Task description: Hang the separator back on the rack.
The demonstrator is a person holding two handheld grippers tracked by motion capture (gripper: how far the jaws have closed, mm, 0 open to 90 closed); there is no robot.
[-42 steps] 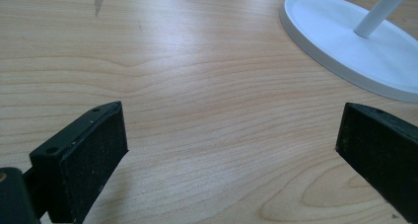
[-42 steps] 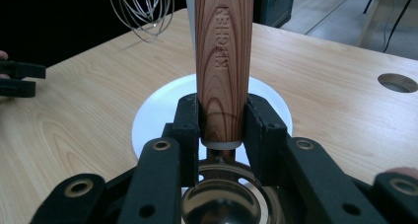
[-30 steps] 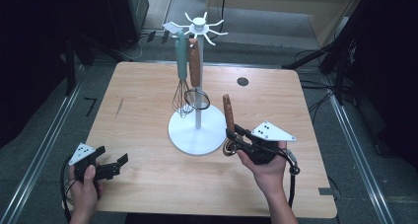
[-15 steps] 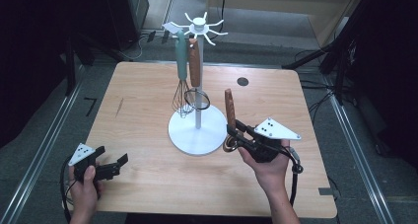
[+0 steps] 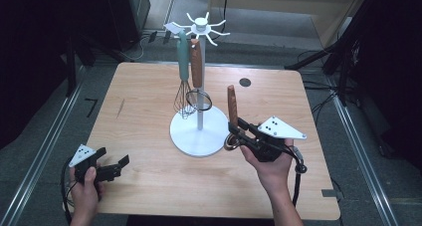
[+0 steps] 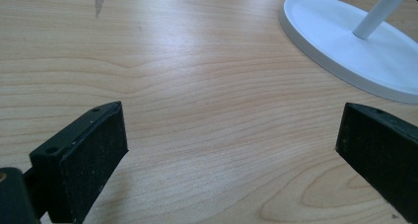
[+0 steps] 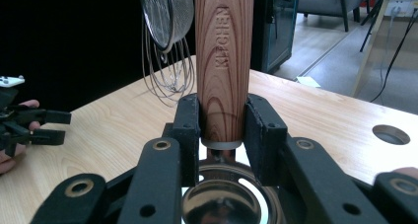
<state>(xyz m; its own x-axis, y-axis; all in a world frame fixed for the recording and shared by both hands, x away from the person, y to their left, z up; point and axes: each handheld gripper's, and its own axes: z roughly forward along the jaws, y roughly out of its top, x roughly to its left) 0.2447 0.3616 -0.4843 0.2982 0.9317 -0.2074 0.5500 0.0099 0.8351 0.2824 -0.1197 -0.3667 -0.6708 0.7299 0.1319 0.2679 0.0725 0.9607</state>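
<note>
My right gripper (image 5: 233, 131) is shut on a wooden-handled utensil (image 5: 231, 104), held upright to the right of the white rack's base (image 5: 196, 136). In the right gripper view the pads (image 7: 188, 130) clamp the low end of the handle (image 7: 224, 61), and a round metal head (image 7: 224, 204) hangs beneath them. A teal-handled whisk (image 5: 183, 94) and a wooden-handled strainer (image 5: 198, 99) hang from the rack's hooks (image 5: 200, 24). My left gripper (image 5: 112, 162) rests open at the table's near left corner. Bare wood lies between its fingers (image 6: 79, 155), and the rack base (image 6: 340, 46) is farther off.
The wooden table (image 5: 144, 91) has a dark round hole (image 5: 244, 82) near its far right side. Cables and dark equipment lie on the floor around the table. Bare wood stretches left of the rack and along the near edge.
My right gripper has shifted slightly to the right and up with the wooden-handled utensil still clamped. The left gripper has stayed where it was.
</note>
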